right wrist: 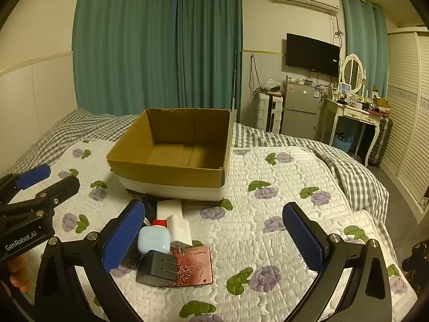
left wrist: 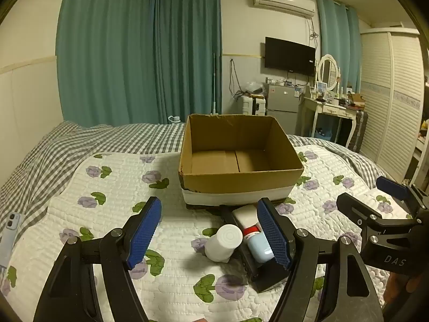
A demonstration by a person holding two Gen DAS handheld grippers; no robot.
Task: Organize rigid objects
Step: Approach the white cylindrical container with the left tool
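An open, empty cardboard box (left wrist: 238, 179) (right wrist: 171, 174) stands on the flowered quilt. In front of it lies a small pile: a white bottle (left wrist: 224, 242) on its side, a light blue case (left wrist: 258, 247) (right wrist: 154, 240), a red-capped item (right wrist: 158, 222), a white block (right wrist: 169, 208), a black plug adapter (right wrist: 156, 268) and a red patterned card (right wrist: 194, 267). My left gripper (left wrist: 209, 233) is open, low over the bottle. My right gripper (right wrist: 214, 237) is open, hovering over the card and adapter. Each gripper shows at the edge of the other's view.
A phone (left wrist: 9, 230) lies at the quilt's left edge. A grey checked blanket (right wrist: 346, 166) covers the bed's far side. A dresser (right wrist: 356, 112), a fridge (right wrist: 299, 107) and a wardrobe (right wrist: 407, 123) stand beyond the bed on the right.
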